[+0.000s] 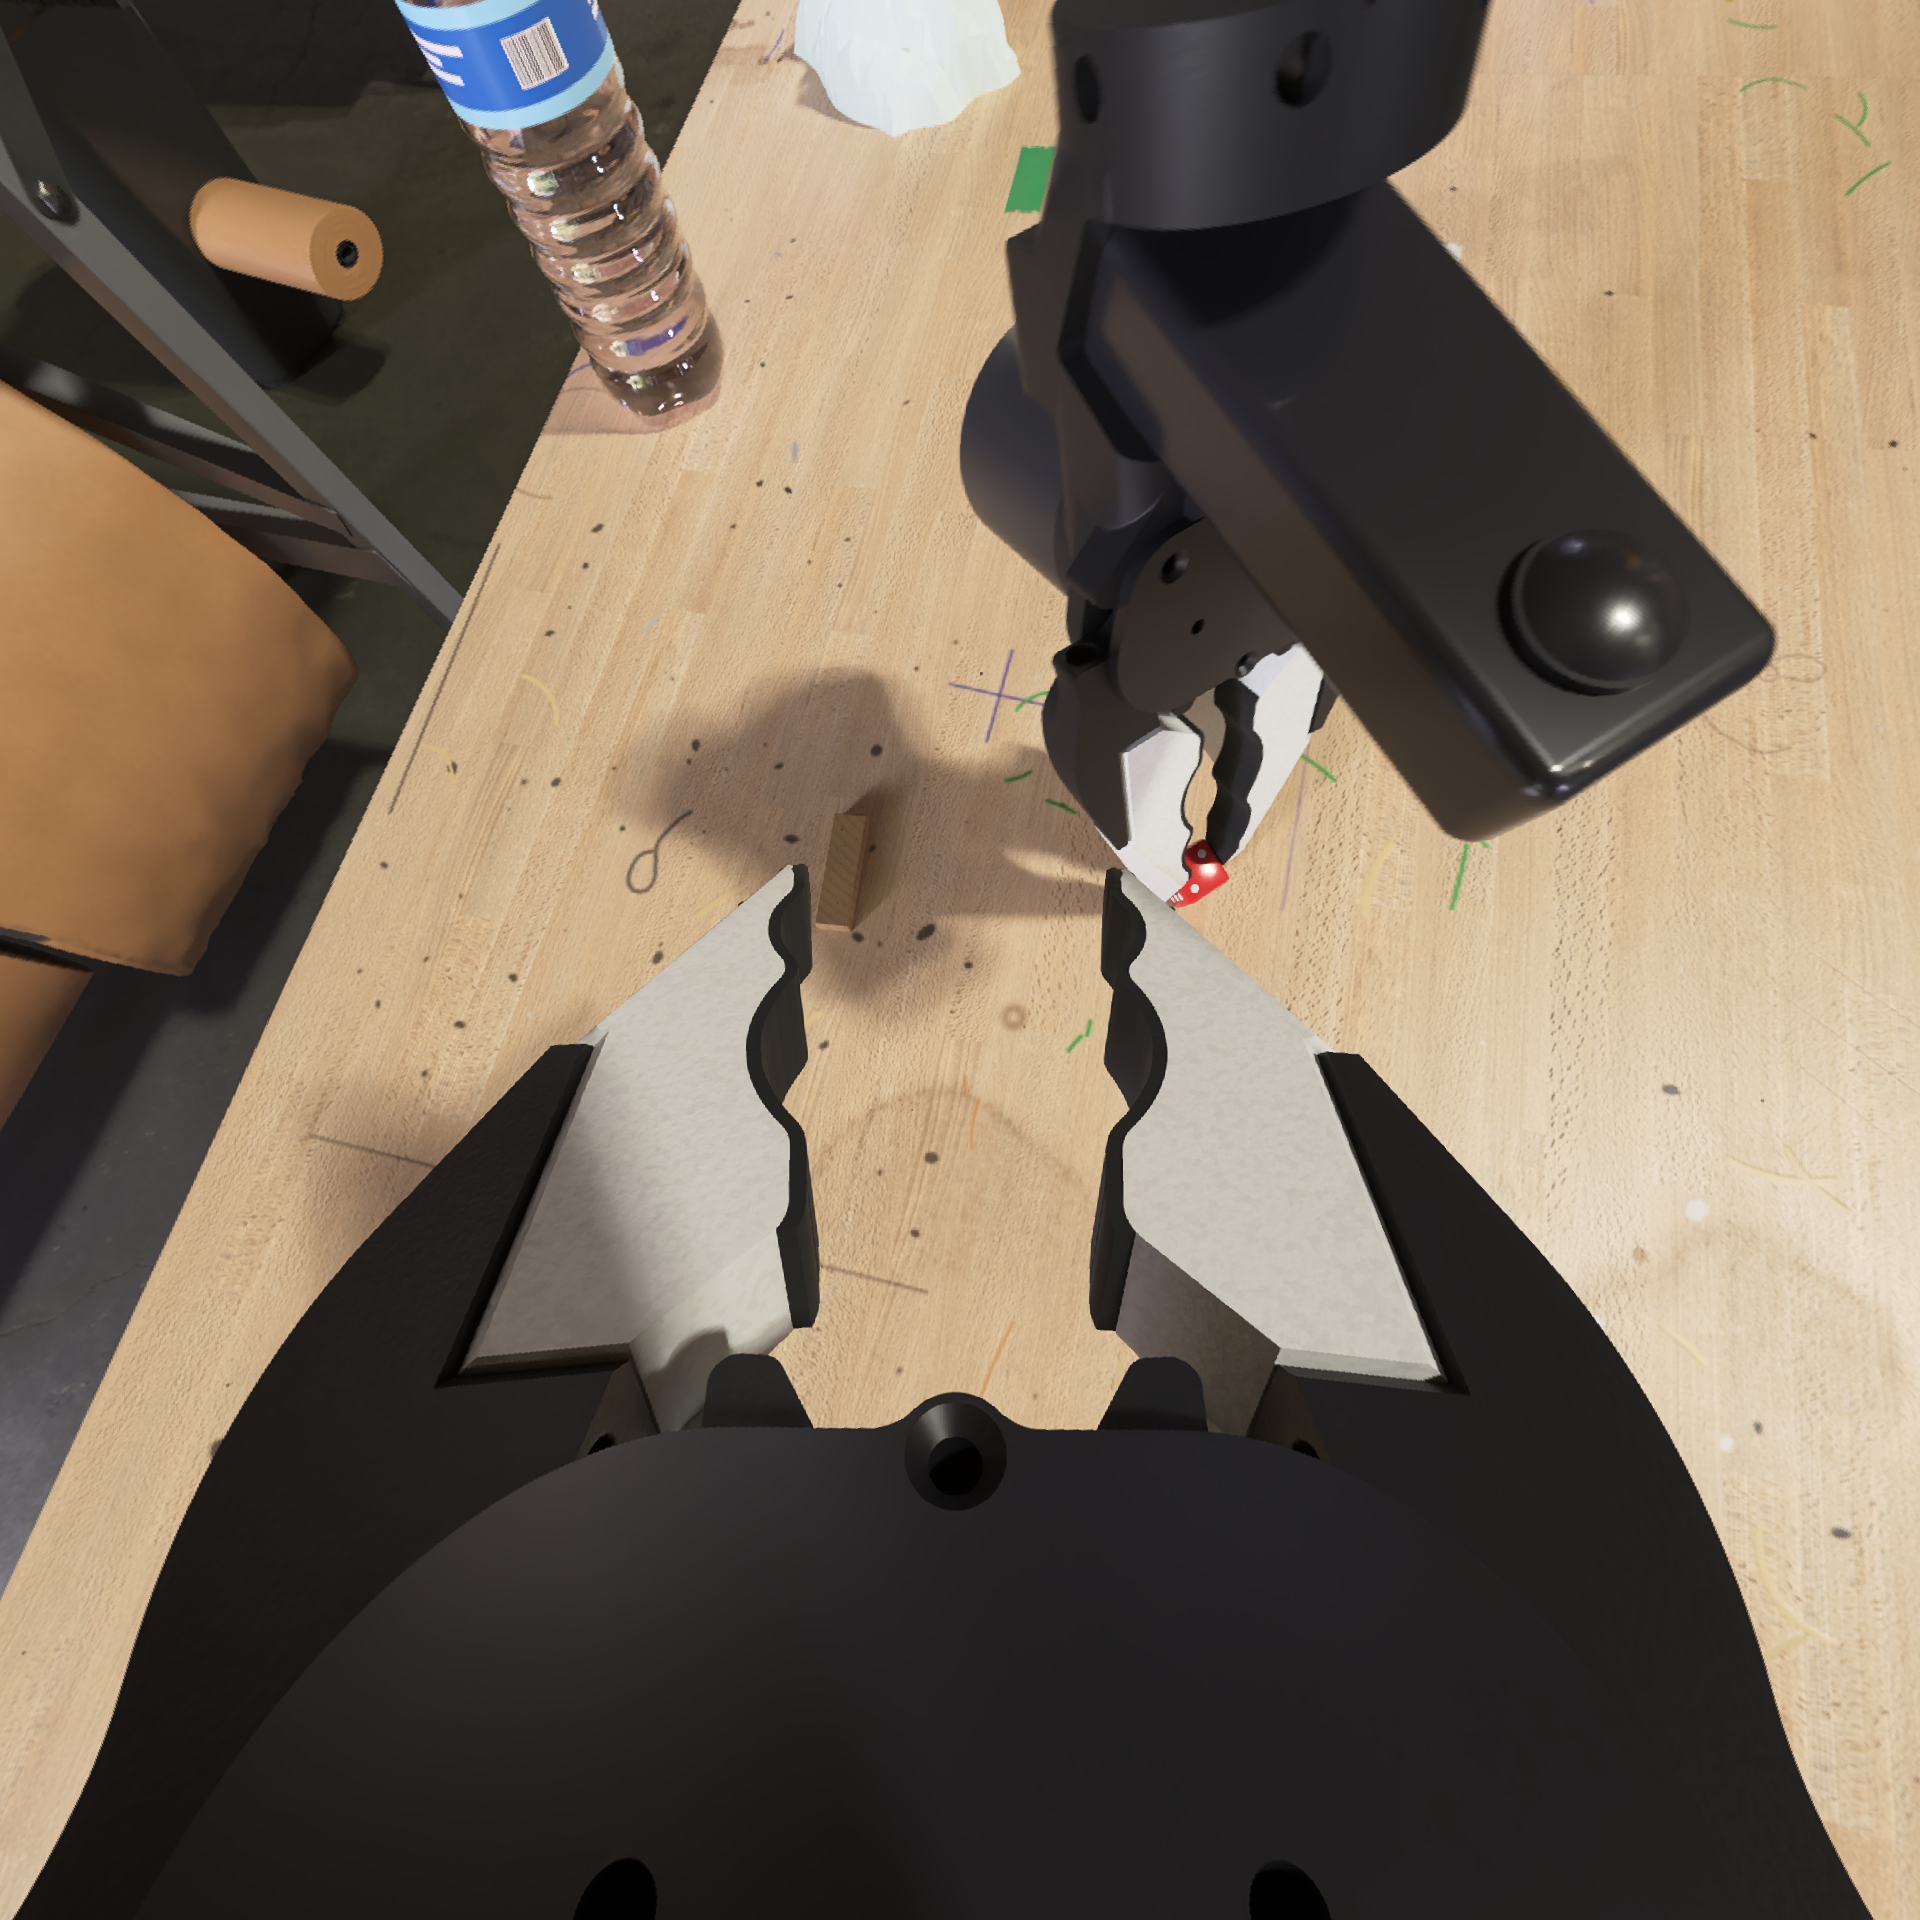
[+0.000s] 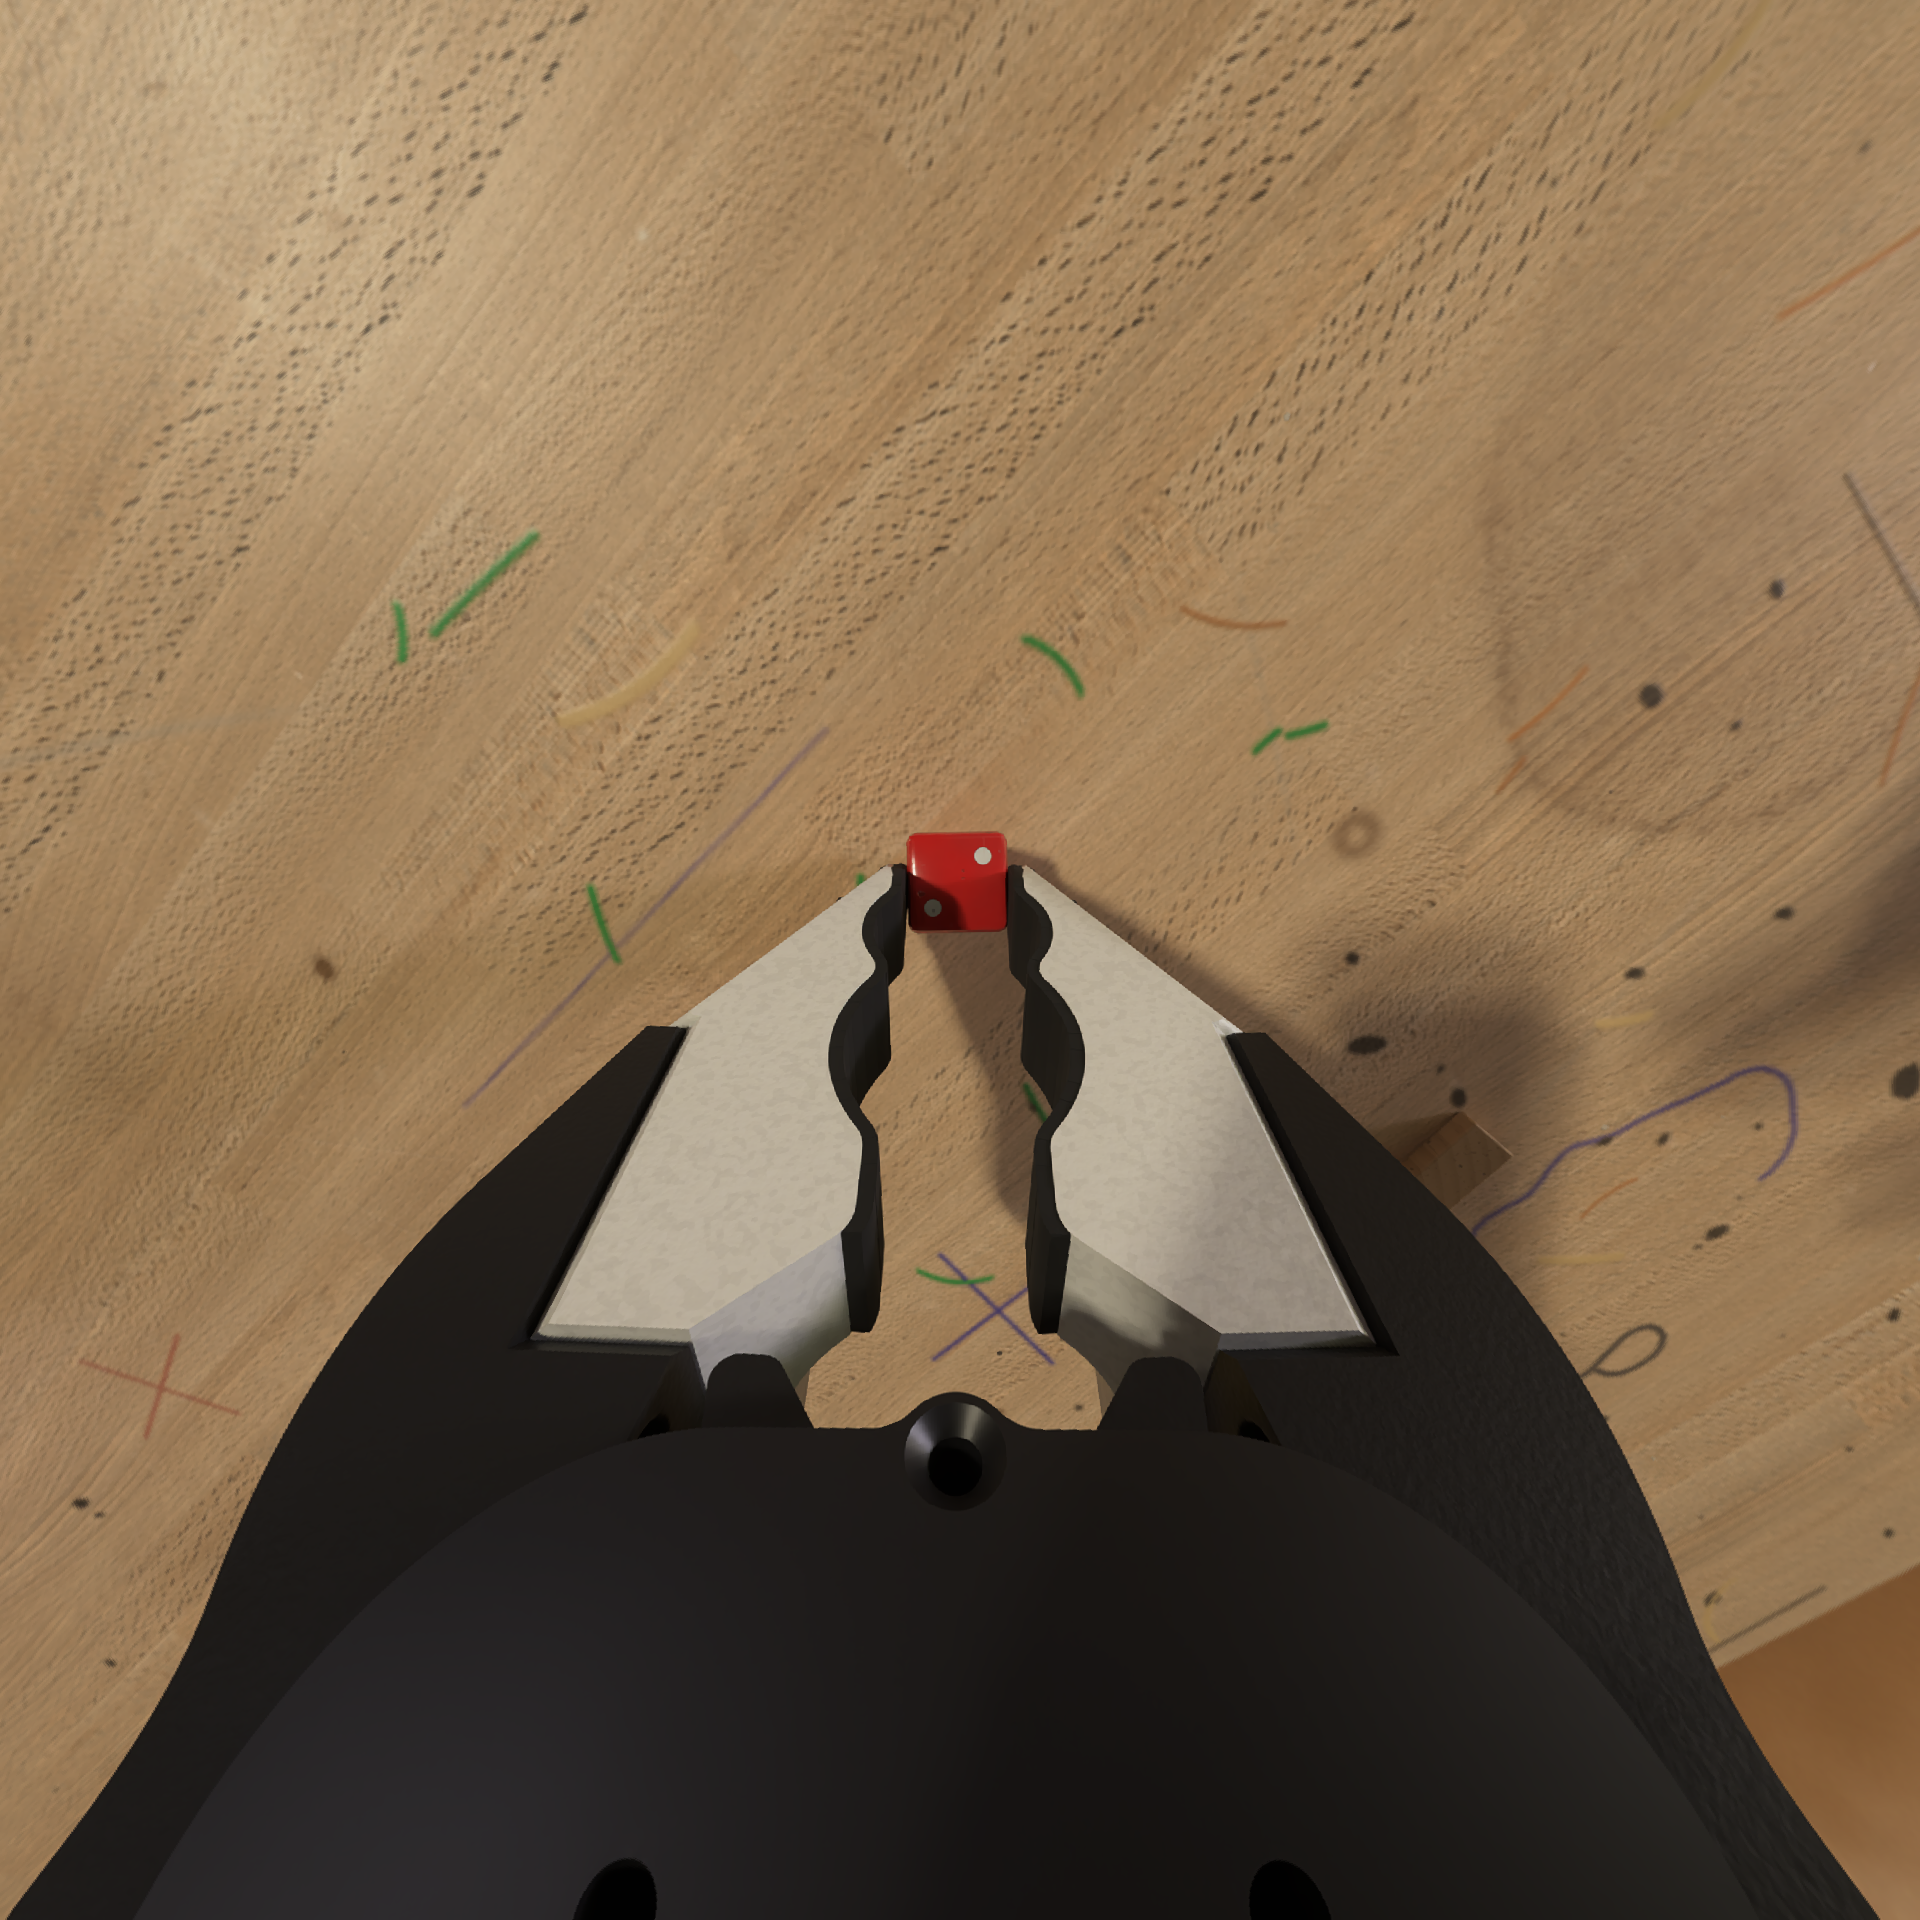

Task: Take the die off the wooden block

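My right gripper (image 2: pixel 956 894) is shut on a small red die (image 2: pixel 956 881) with white pips, pinched between its fingertips. In the left wrist view the right gripper (image 1: pixel 1205 862) points down at the table with the die (image 1: pixel 1202 873) at its tips, right of the wooden block. The small wooden block (image 1: pixel 844 871) lies on the table with nothing on it; a corner of it shows in the right wrist view (image 2: pixel 1455 1148). My left gripper (image 1: pixel 956 894) is open and empty, hovering over the table just near of the block.
A wooden workbench (image 1: pixel 1558 1143) with pen marks and specks. A clear plastic water bottle (image 1: pixel 592 208) stands at the far left edge. A white crumpled object (image 1: pixel 904 52) and a green tape patch (image 1: pixel 1031 179) lie farther back. A tan chair (image 1: pixel 125 675) stands beyond the table's left edge.
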`<state>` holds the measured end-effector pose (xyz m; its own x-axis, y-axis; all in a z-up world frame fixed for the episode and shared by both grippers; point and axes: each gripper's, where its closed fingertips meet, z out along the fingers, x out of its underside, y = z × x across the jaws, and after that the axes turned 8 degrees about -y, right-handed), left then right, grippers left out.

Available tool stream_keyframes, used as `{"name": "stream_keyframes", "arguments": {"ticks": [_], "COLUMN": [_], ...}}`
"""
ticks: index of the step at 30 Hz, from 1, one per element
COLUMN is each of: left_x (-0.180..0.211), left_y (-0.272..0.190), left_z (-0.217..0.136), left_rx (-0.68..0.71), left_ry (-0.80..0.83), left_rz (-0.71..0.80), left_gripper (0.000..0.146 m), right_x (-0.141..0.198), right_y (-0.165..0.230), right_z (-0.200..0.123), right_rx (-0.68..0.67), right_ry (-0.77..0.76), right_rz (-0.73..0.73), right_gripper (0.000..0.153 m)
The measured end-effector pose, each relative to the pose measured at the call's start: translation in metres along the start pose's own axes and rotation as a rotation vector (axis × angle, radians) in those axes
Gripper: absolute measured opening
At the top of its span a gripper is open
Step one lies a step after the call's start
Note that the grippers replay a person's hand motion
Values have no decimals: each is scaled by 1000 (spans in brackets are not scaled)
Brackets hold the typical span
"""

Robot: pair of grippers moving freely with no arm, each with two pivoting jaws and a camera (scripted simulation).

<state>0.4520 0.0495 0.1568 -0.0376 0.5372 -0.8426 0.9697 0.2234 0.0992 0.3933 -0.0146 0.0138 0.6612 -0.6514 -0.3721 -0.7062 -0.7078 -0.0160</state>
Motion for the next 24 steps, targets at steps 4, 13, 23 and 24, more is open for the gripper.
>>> {"name": "stream_keyframes", "arguments": {"ticks": [4, 13, 23, 24], "left_x": [4, 24, 11, 11], "left_y": [3, -20, -80, -82], "left_z": [0, 14, 46, 47], "left_rx": [-9, 123, 596, 609], "left_ry": [19, 144, 80, 88], "left_rz": [-10, -30, -415, -431], "left_gripper": [56, 54, 42, 41], "right_x": [-7, -6, 2, 2], "right_y": [1, 3, 23, 24], "right_z": [1, -29, -40, -42], "right_rx": [80, 419, 495, 502], "right_ry": [-23, 29, -220, -229], "right_rz": [-8, 55, 237, 223], "right_gripper": [19, 19, 19, 19]}}
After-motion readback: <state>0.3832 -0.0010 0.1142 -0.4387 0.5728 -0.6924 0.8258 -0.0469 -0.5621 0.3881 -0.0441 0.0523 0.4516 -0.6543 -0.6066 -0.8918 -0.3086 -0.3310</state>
